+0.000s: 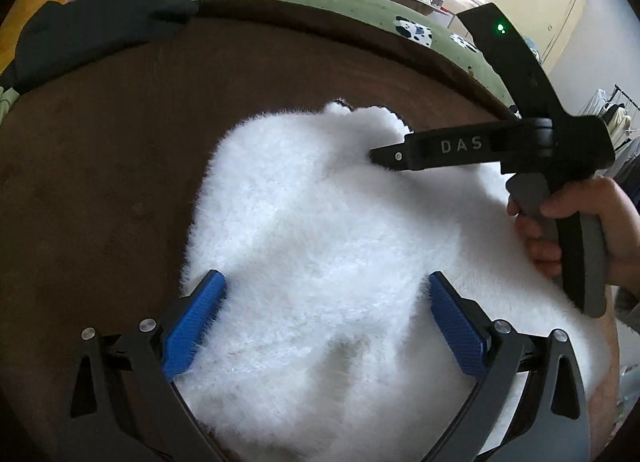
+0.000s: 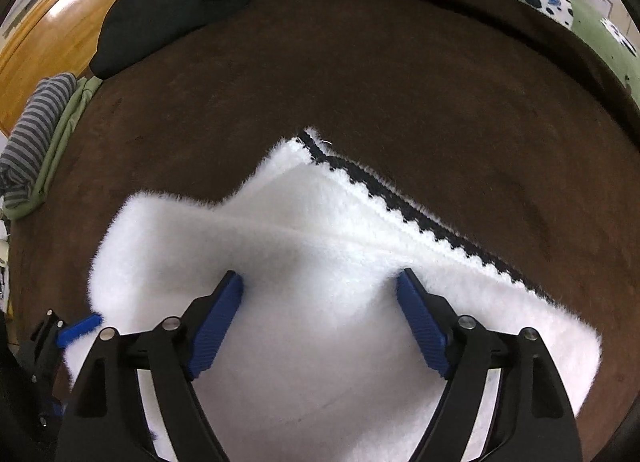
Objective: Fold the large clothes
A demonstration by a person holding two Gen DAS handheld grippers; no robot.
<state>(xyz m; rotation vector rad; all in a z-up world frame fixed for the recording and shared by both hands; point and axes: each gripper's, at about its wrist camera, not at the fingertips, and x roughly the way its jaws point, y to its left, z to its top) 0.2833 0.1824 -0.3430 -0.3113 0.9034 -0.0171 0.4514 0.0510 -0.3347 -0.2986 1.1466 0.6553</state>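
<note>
At the far left, a black garment [image 2: 172,9] lies bunched on the edge of the brown blanket [image 2: 400,73], with a striped garment [image 2: 32,133] piled beside it nearer the left edge; neither is being worked on.

The left gripper [image 1: 326,290] has its jaws spread wide, holding nothing. Its blue pads [image 1: 196,322] straddle the near left part of the fluffy white sweater [image 1: 320,242], which fills the middle of the blanket and reaches away from the jaws toward a rounded lump at its far end. The left pad sits right at the sweater's left edge, the right one over its middle.

The right gripper [image 2: 320,282] is also wide open and empty, its pads resting on or just above the pile; contact cannot be told. From it the sweater spreads forward, a fold ridge crossing just beyond the fingertips, and a black-and-white patterned hem [image 2: 400,209] runs diagonally from far centre to near right.

The sweater looks partly folded, its long axis lying from near to far. The left gripper is nearer the free left edge, so a fold across the width would likely start there, while the right one is better placed for the hem side. The deep pile may hide how many layers the jaws take.
</note>
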